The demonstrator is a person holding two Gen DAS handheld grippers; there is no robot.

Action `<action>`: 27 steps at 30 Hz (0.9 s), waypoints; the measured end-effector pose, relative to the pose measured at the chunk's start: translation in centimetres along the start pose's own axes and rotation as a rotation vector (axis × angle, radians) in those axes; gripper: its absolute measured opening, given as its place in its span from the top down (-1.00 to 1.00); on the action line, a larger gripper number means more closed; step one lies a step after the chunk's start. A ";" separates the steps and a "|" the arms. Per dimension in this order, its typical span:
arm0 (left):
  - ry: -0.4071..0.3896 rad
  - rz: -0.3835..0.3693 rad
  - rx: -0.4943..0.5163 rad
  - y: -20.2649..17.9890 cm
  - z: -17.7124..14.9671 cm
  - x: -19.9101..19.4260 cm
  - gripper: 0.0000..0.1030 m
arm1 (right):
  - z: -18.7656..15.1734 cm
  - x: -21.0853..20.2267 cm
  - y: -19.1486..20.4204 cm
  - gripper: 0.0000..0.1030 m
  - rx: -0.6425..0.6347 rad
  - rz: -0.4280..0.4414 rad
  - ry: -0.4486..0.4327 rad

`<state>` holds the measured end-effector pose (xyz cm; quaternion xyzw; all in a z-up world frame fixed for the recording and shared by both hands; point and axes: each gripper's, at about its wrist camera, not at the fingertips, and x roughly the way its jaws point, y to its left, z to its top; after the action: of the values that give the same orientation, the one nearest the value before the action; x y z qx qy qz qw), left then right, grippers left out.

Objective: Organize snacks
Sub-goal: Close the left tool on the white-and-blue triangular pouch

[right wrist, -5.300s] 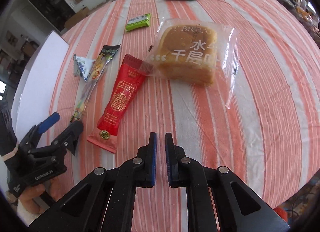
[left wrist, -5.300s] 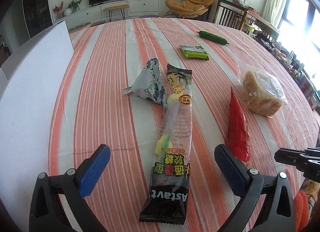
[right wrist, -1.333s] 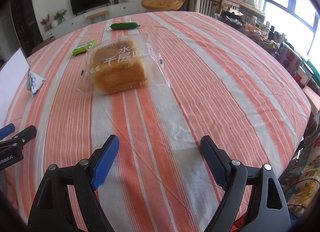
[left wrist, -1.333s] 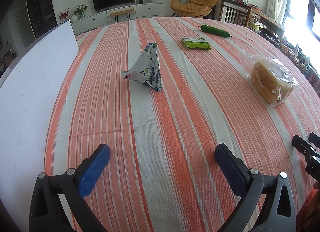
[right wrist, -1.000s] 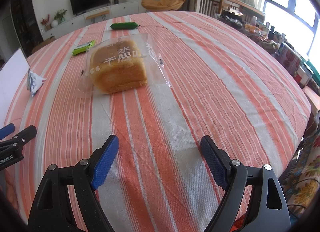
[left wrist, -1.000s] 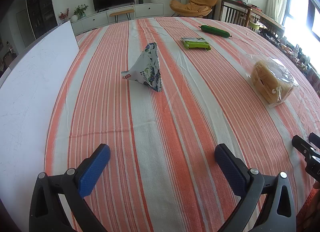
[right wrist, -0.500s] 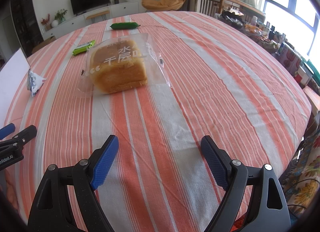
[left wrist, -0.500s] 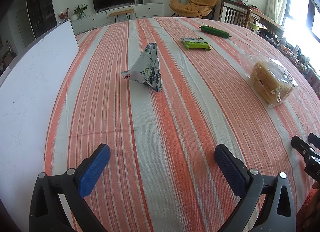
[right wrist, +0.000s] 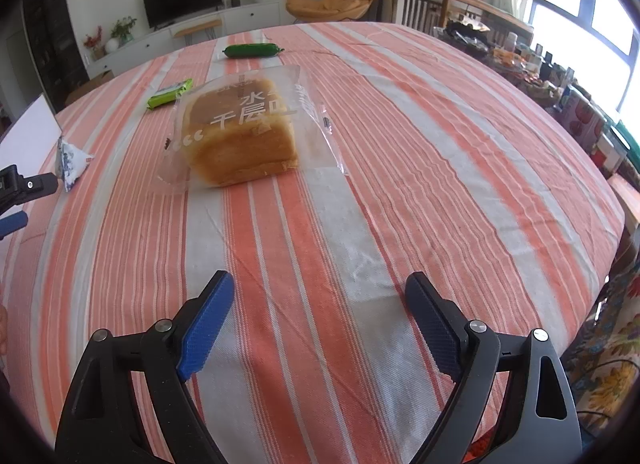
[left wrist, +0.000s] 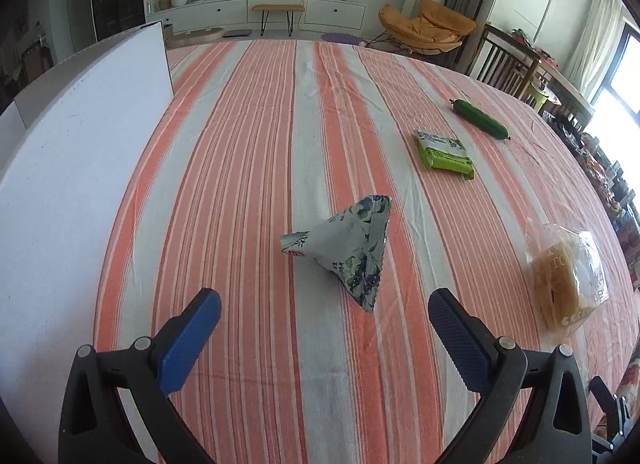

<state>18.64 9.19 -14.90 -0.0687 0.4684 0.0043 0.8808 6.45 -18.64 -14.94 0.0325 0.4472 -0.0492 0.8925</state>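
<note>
A grey-blue triangular pouch (left wrist: 346, 248) stands on the striped tablecloth (left wrist: 256, 168) just ahead of my left gripper (left wrist: 323, 298), which is open, the pouch's lower tip reaching between the fingertips without touching. Beyond it lie a green packet (left wrist: 444, 152) and a green sausage (left wrist: 480, 119). A bagged loaf of bread (right wrist: 240, 132) lies ahead of my right gripper (right wrist: 319, 280), whose jaws are opening over bare cloth, nothing between them. The right wrist view also shows the pouch (right wrist: 71, 160) next to the left gripper's fingers (right wrist: 28, 184).
A white board (left wrist: 68, 168) covers the table's left side. The bread (left wrist: 568, 280) lies at the right in the left wrist view. Chairs and a cluttered side table (right wrist: 520, 52) stand past the table's right edge (right wrist: 600, 200).
My left gripper has moved forward up to the triangular pouch, which now sits close before its fingertips. The right wrist view is unchanged apart from the left gripper's advance.
</note>
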 end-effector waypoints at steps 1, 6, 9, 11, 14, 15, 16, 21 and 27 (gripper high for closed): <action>-0.008 0.031 0.016 -0.4 0.6 0.7 -0.99 | 0.0 0.0 0.0 -0.74 0.000 0.000 0.000; -0.022 0.036 0.013 -0.1 2.2 2.9 -0.68 | 0.0 0.0 0.0 -0.74 0.000 -0.001 0.000; -0.049 0.018 0.070 0.0 1.6 2.0 0.13 | 0.0 0.0 0.0 -0.74 0.001 -0.001 -0.001; -0.049 0.009 0.089 -0.1 0.6 1.2 0.17 | 0.0 0.0 0.0 -0.75 0.001 -0.001 0.000; -0.042 -0.019 0.106 -0.4 -1.6 -0.8 0.43 | -0.1 0.0 0.0 -0.75 0.001 -0.001 0.000; -0.029 -0.046 0.109 -0.5 -2.5 -1.5 0.43 | 0.0 0.0 0.0 -0.75 0.001 0.000 0.000; -0.017 -0.070 0.116 -0.7 -3.5 -2.2 0.43 | 0.0 0.0 0.0 -0.75 0.001 0.000 0.000; -0.029 -0.118 0.185 -1.9 -7.0 -4.5 0.41 | 0.0 0.0 0.0 -0.75 0.001 -0.001 0.000; -0.037 -0.060 0.168 -1.2 -7.3 -3.7 -0.65 | 0.0 0.0 0.0 -0.75 0.002 0.000 0.000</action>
<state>10.63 7.31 -15.76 -0.0085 0.4483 -0.0600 0.8918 6.39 -18.67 -14.94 0.0331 0.4472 -0.0496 0.8925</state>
